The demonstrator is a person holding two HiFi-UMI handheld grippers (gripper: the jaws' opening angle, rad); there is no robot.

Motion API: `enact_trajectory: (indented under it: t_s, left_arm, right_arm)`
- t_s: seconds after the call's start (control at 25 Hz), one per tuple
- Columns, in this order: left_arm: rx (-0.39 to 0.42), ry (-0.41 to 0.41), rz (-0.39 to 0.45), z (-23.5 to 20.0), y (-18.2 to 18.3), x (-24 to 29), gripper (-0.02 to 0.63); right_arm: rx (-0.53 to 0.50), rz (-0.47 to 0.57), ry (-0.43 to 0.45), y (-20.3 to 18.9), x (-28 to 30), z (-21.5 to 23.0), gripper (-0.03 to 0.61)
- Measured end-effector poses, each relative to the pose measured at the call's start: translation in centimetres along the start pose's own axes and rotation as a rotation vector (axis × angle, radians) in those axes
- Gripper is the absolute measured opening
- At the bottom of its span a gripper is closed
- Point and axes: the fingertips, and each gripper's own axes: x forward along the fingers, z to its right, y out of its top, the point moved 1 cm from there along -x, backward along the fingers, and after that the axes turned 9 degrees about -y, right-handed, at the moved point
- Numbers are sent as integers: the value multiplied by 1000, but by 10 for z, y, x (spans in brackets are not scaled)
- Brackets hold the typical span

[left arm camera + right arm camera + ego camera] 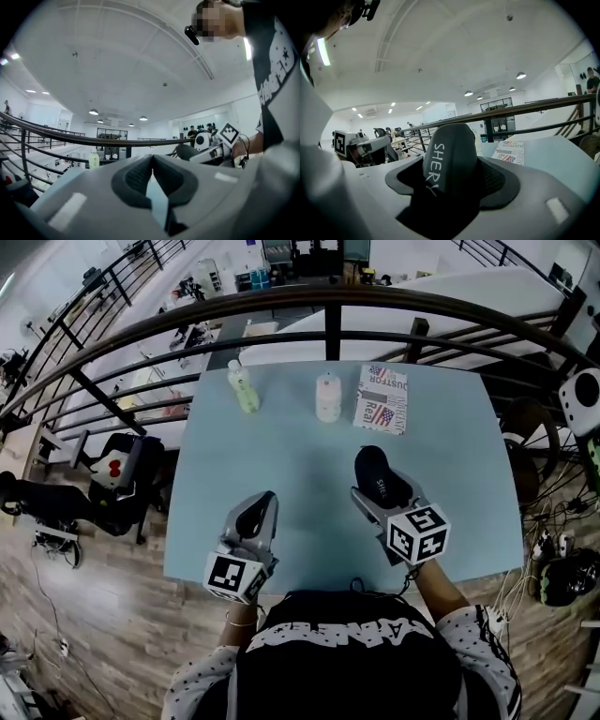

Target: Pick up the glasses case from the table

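Note:
The glasses case (379, 474) is dark, rounded, with white lettering, and sits between the jaws of my right gripper (375, 486), lifted above the pale blue table (281, 465). In the right gripper view the case (450, 157) fills the gap between the dark pads and stands out beyond them. My left gripper (255, 514) hovers over the table's near left part, its jaws closed with nothing between them. In the left gripper view its pads (140, 176) meet at the tips and my right gripper (213, 150) shows to the right.
At the table's far side stand a pale green bottle (243, 387), a white roll-like container (328, 397) and a printed booklet (382, 397). A dark metal railing (328, 306) runs behind the table. Office chairs (112, 474) and cables lie on the wooden floor around.

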Motion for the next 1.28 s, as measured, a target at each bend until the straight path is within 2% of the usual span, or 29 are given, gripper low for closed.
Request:
enact_trajectory:
  t_s: [0.32,1.08,1.28]
  left_arm:
    - [12,2,11,4,1,-2,0]
    - [4,13,-5,6,6,-6,0]
    - [33,8,14,6,6,-4,0]
  right_arm:
    - [4,66,22,20,-14,-5,370]
    - [-21,91,40,27,-15,-12,368]
    - [-24,94,38,29,-15,-9,368]
